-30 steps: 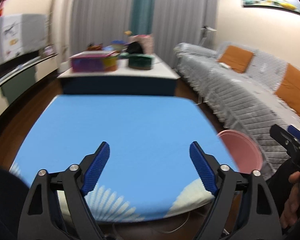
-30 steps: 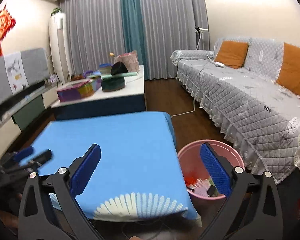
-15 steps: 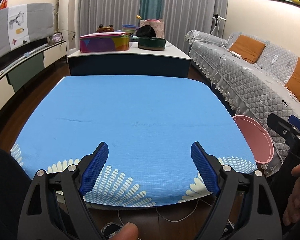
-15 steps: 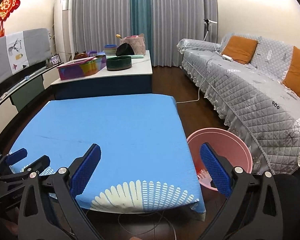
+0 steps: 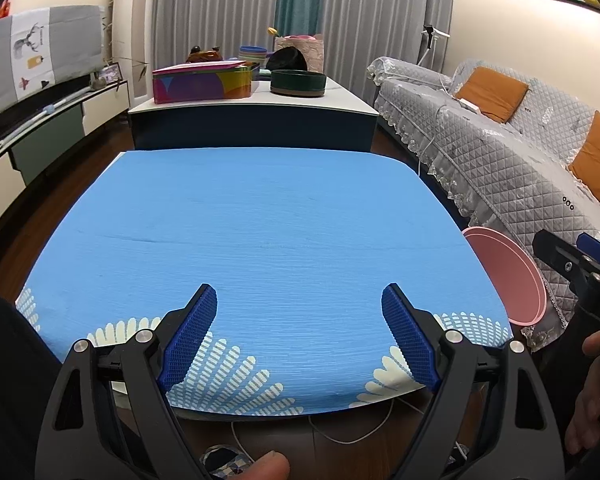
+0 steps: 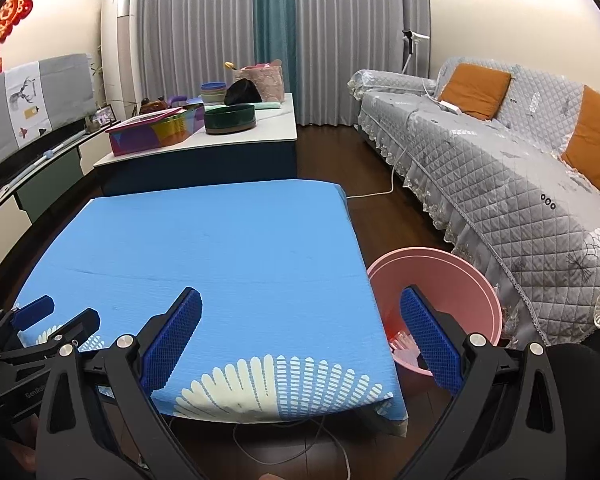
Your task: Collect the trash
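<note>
Left gripper jaws spread wide, nothing between them, hovering over the near edge of the blue cloth table. Right gripper likewise wide apart and empty, held over the table's near right corner; its right finger overlaps the pink bin in view.

Table top looks bare from both wrist views: no loose trash visible on the blue cloth. The only trash showing is inside the pink bin, some pale and reddish bits at the bottom, partly hidden behind the right finger, so can't say what they are.

Key relation: bin sits on the floor just beside the table's right edge, between table and grey sofa. It lies ahead and right of the right gripper and well off to the right of the left gripper, so the right hand is clearly nearer for any drop. Bin mouth is round and faces up, no long axis to align with.

Judgement: the task looks at or near its end, since nothing is left on the table to pick. Anything else would have to be farther off, e.g. on the white coffee table beyond, which holds a colourful box and a dark green bowl that don't read as trash
</note>
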`<action>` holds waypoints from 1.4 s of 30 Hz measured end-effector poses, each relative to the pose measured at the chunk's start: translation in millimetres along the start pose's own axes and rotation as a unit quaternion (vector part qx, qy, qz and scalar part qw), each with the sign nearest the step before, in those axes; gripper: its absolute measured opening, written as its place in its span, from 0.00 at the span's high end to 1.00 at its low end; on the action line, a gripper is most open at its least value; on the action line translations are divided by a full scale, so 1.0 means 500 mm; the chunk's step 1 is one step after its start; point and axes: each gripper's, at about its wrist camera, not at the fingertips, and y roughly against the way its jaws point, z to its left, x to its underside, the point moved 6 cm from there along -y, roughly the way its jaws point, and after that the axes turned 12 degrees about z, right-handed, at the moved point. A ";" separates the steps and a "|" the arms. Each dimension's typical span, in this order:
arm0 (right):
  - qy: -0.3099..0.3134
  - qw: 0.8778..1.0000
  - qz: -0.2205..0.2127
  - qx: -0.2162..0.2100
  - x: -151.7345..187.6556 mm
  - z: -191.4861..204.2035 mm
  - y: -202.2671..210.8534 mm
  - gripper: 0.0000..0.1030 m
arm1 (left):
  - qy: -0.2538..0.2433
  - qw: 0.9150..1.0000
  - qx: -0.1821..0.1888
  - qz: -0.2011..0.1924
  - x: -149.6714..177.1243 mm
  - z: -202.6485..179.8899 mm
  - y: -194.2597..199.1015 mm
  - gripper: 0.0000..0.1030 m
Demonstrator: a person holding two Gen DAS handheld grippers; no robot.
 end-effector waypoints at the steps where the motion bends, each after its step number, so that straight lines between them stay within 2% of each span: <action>1: 0.000 1.000 0.000 0.000 0.000 0.000 0.000 0.05 | 0.000 1.000 0.000 0.000 0.000 0.001 0.000 0.20; 42: 0.000 1.000 0.002 0.002 0.006 -0.003 -0.005 0.05 | -0.004 1.000 0.003 0.003 0.005 -0.006 -0.004 0.20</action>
